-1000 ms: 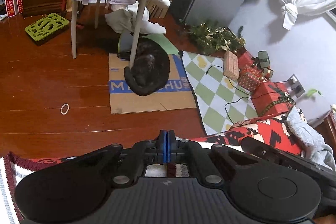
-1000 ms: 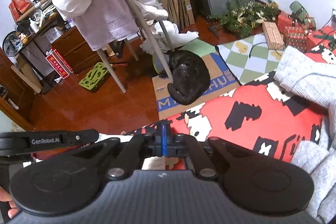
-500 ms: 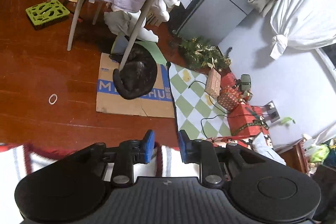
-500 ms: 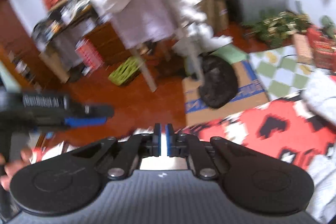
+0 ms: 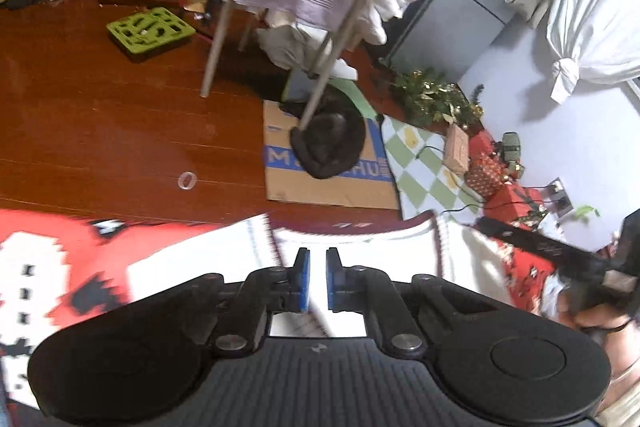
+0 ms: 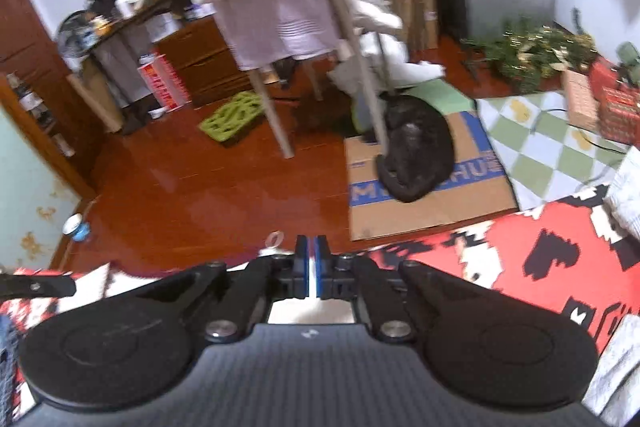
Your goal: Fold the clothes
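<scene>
White garment (image 5: 352,247) at lower centre, under left gripper (image 5: 317,281), narrowly parted, empty. Right gripper (image 6: 311,273) nearly closed, grip unclear.

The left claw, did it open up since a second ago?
Yes. The left claw was shut and now shows a gap, hovering over the white garment with the cardboard beyond.
</scene>
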Demonstrator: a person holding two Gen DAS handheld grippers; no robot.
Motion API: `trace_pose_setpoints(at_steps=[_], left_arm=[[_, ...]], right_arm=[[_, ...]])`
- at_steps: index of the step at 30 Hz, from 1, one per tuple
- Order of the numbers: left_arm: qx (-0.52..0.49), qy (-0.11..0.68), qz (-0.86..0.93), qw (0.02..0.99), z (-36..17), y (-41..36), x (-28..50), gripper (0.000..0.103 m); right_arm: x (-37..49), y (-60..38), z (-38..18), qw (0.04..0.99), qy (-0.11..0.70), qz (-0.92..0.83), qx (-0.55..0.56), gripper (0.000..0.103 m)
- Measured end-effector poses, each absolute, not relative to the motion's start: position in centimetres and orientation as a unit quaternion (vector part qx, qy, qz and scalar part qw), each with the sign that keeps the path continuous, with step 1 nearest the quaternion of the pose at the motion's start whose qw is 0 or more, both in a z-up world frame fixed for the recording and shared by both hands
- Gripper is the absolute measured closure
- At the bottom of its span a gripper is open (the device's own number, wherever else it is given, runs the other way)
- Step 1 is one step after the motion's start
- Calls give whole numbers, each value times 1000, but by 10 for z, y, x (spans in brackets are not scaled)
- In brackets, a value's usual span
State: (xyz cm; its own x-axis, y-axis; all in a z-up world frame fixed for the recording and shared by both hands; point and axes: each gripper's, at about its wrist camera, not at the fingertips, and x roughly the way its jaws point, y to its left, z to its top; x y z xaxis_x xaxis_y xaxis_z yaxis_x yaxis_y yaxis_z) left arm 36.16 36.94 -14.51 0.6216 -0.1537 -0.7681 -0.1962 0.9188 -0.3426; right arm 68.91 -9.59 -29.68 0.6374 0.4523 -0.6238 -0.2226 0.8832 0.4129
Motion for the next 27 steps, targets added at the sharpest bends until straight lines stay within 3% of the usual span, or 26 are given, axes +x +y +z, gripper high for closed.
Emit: trace_pose_setpoints(at_steps=[9,15,19,27], left_arm=[[-144,420,9,896,-156,377,315,98],[-132,419,25,898,-173,376,327,98],[-141,418,41,896,-182,378,344,98],[-138,408,-37,902,-182,336,359,102]], right_arm=[[632,-82,-301,888,400,197,110,100],[654,-79,-310,898,391,169,110,103],[673,-70,-304,894,401,165,112,96],[651,-10,-295,879,386,275,63,97]])
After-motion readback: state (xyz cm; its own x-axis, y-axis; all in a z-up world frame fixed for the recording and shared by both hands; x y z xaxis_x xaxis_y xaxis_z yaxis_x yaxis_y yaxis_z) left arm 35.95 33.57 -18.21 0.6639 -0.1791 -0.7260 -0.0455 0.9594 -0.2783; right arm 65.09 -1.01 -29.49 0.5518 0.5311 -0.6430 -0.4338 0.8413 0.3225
